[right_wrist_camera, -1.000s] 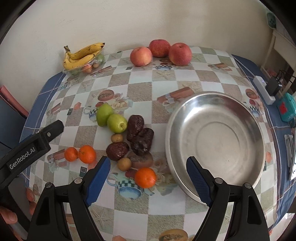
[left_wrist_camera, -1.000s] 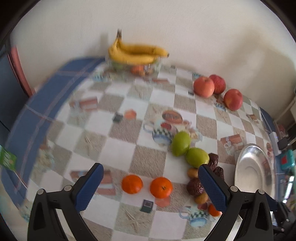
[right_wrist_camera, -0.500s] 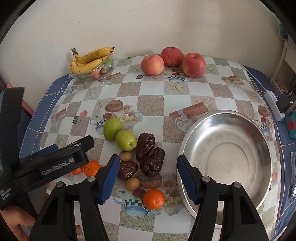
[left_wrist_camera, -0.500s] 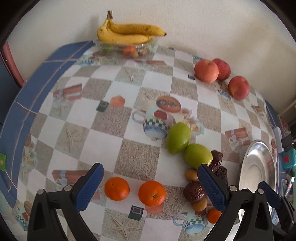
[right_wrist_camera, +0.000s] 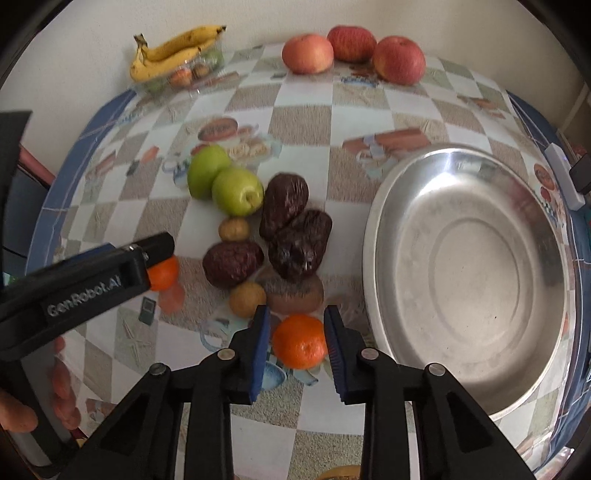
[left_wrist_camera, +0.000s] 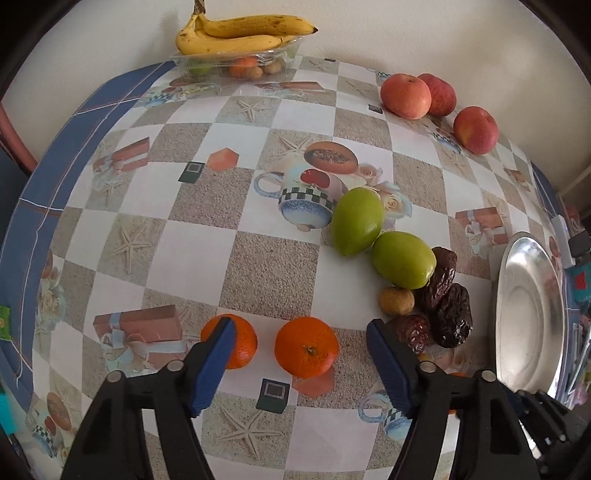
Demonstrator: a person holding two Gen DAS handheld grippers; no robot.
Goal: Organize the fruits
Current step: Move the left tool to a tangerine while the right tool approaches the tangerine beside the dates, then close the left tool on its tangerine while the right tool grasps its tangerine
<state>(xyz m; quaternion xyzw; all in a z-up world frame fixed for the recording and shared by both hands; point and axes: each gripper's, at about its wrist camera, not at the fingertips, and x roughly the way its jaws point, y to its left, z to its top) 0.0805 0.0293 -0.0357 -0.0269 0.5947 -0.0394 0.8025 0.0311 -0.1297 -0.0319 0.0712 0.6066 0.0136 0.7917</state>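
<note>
Fruits lie scattered on the checked, picture-printed surface [left_wrist_camera: 192,254]; we hold our right gripper [right_wrist_camera: 295,334] low over it, its blue-padded jaws partly closed around a small orange tangerine [right_wrist_camera: 300,346], one pad on either side, though we cannot tell whether the pads touch the peel; just beyond that tangerine sit a brown kiwi [right_wrist_camera: 295,295], two small tan round fruits [right_wrist_camera: 246,300], and three dark wrinkled dates [right_wrist_camera: 283,205] bunched together; two green apples [right_wrist_camera: 238,191] touch each other at the far side of the dates; a wide, shallow stainless-steel bowl [right_wrist_camera: 469,266] stands just right of the pile.

Our left gripper [left_wrist_camera: 301,326] hovers with its jaws spread wide open, holding nothing; between them rests a second orange tangerine [left_wrist_camera: 307,346], and a third orange tangerine [left_wrist_camera: 242,341] sits partly behind the left pad; in the right wrist view the left gripper reaches in from the left edge, covering part of a tangerine.

Three red apples [left_wrist_camera: 406,96] line the far right of the surface near the wall; a bunch of yellow bananas [left_wrist_camera: 240,35] rests on top of a clear plastic tray [left_wrist_camera: 236,64] of small fruit at the far edge.
</note>
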